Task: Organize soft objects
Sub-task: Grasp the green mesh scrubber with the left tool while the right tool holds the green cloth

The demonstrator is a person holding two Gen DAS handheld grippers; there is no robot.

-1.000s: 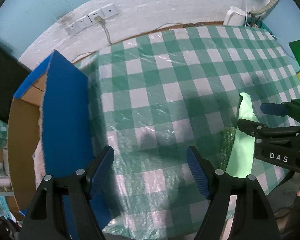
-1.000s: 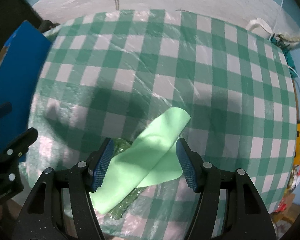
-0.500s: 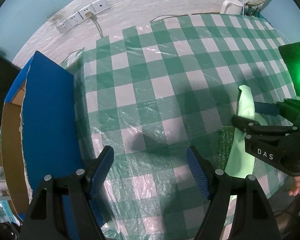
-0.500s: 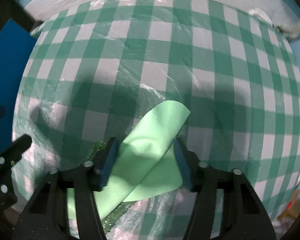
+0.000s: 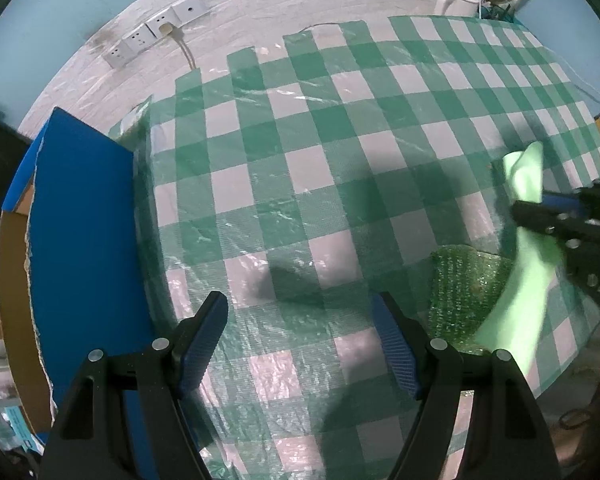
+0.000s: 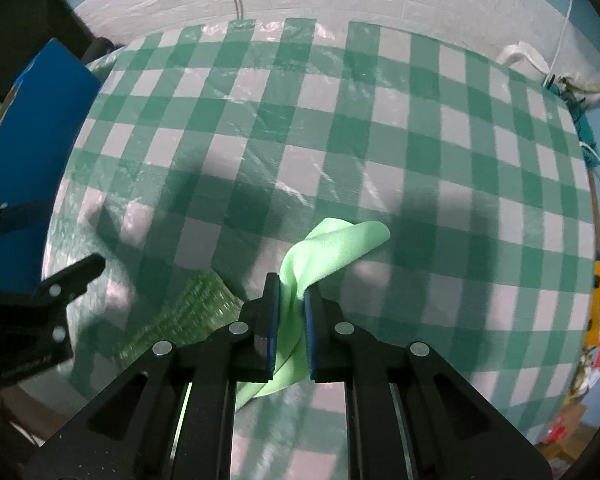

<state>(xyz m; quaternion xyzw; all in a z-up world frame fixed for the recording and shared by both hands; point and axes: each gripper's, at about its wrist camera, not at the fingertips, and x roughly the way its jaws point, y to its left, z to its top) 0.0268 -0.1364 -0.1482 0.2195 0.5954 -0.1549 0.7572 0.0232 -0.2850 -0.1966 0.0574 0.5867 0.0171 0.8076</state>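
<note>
Grasp step: right gripper (image 6: 291, 312) clamped on light green cloth (image 6: 332, 248); left gripper (image 5: 300, 344) wide open, empty. Next, probably carry cloth left to blue box (image 5: 80, 220).

I counted one light green soft cloth (image 6: 332, 254), low and centre in the right wrist view. One dark green bubbly plastic sheet (image 5: 466, 290) lay at the lower right of the left wrist view. There was one green-and-white checked plastic tablecloth (image 6: 340, 128) across the middle. One blue-faced cardboard box (image 5: 84, 232) stood at the left edge. I saw four white wall sockets (image 5: 156, 38) in a row at the upper left, and one white kettle (image 5: 458, 0) at the upper right. Two black grippers with blue pads were there: my left gripper (image 5: 300, 344) and my right gripper (image 6: 291, 320).
</note>
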